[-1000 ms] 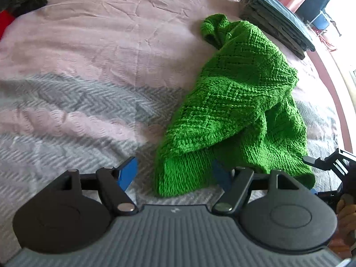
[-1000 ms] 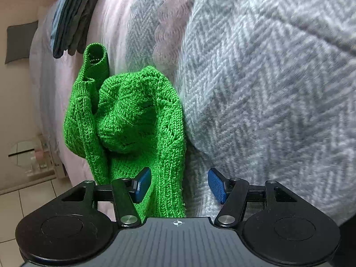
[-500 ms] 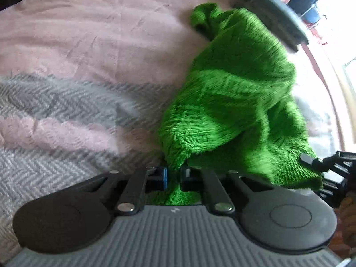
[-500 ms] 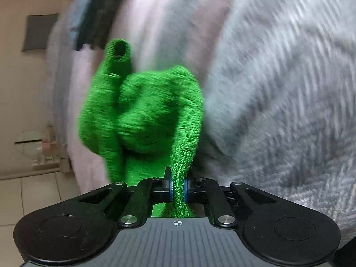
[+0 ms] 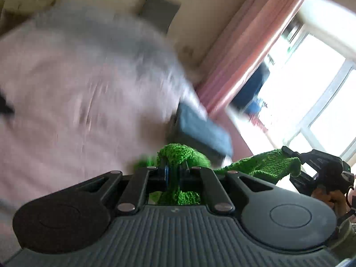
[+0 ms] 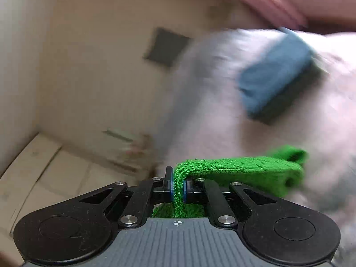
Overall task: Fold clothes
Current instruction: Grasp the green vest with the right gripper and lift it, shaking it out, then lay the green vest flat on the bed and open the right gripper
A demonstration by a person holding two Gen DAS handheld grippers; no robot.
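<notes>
A bright green, chunky-knit sweater (image 5: 262, 166) hangs stretched between two hand-held grippers above a pink-sheeted bed (image 5: 66, 102). The left gripper (image 5: 173, 175) and right gripper (image 6: 178, 189) each pinch a bunched edge of the knit tightly. Folded blue clothes (image 6: 276, 73) lie blurred beyond.

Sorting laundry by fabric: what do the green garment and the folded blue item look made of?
Green garment: chunky knit yarn, matte; visible stitch columns, likely wool or acrylic. Folded blue item: soft matte cloth, too blurred to name the weave.
</notes>
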